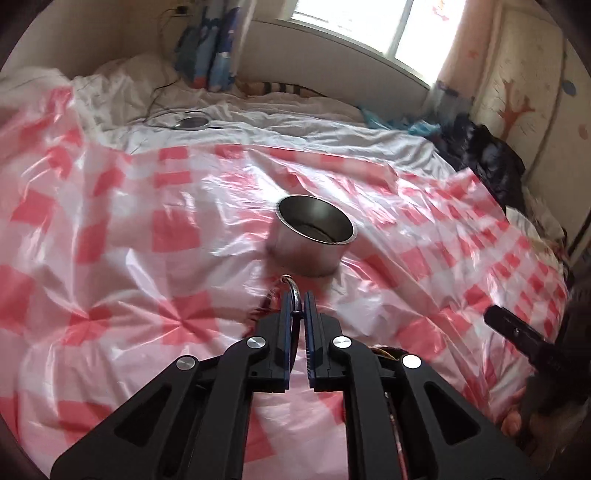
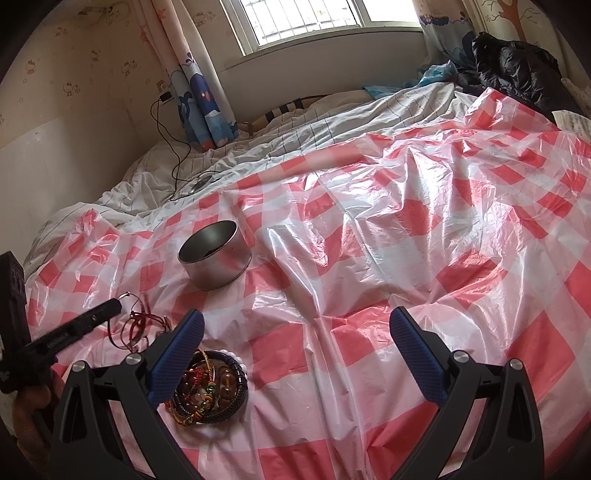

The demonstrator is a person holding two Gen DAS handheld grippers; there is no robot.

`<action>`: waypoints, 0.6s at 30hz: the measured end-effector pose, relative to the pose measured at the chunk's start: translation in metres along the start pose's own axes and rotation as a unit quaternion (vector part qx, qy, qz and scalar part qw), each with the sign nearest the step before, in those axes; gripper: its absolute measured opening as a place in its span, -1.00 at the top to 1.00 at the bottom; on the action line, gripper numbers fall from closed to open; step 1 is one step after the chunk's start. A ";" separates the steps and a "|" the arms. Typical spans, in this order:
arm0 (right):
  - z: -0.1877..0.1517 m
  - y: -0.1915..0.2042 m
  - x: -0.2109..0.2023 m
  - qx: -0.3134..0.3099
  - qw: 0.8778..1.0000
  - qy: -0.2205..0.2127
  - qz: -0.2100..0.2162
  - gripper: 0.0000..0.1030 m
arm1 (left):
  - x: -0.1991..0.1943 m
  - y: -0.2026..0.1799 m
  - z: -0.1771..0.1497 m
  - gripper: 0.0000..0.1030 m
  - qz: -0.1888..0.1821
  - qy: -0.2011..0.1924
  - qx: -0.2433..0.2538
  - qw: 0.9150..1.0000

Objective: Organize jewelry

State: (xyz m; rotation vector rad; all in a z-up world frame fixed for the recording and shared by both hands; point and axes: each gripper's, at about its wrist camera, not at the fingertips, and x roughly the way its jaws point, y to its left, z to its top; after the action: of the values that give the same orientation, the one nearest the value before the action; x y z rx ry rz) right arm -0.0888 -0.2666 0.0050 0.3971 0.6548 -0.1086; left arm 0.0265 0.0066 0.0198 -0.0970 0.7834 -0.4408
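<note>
A barred window (image 2: 303,22) lights the room; below it lies a rumpled white quilt (image 2: 332,114), a cartoon-print curtain (image 2: 203,107) to its left, a black jacket (image 2: 517,70) to its right, a black cable (image 2: 173,147) trailing across the bedding.

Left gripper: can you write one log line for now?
left gripper: shut on silver ring | metal tin: ahead | right gripper: open, holding nothing
</note>
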 end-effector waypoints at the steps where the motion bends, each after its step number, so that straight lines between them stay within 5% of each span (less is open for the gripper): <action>1: 0.000 0.001 -0.001 -0.001 1.000 -0.001 -0.001 -0.87 | 0.001 0.007 0.000 0.88 0.001 0.004 -0.012 1.000; 5: 0.000 0.001 -0.001 -0.004 1.000 0.000 -0.003 -0.87 | -0.005 0.045 0.000 0.89 -0.094 0.000 -0.114 0.989; 12: 0.001 0.038 0.001 -0.095 0.995 0.000 0.027 -0.87 | -0.010 0.062 -0.007 0.89 -0.114 -0.004 -0.142 0.983; 15: -0.006 0.081 0.004 -0.187 0.978 0.005 0.093 -0.87 | -0.009 0.068 -0.007 0.89 -0.115 0.000 -0.146 0.983; 18: -0.010 0.113 0.017 -0.212 0.958 0.033 0.191 -0.87 | -0.008 0.077 -0.009 0.89 -0.101 0.009 -0.154 0.983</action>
State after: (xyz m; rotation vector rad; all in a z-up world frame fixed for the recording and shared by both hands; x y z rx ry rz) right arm -0.0557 -0.1586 0.0242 0.1061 0.6360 0.4108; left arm 0.0421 0.0806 -0.0008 -0.4650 0.8602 -0.5099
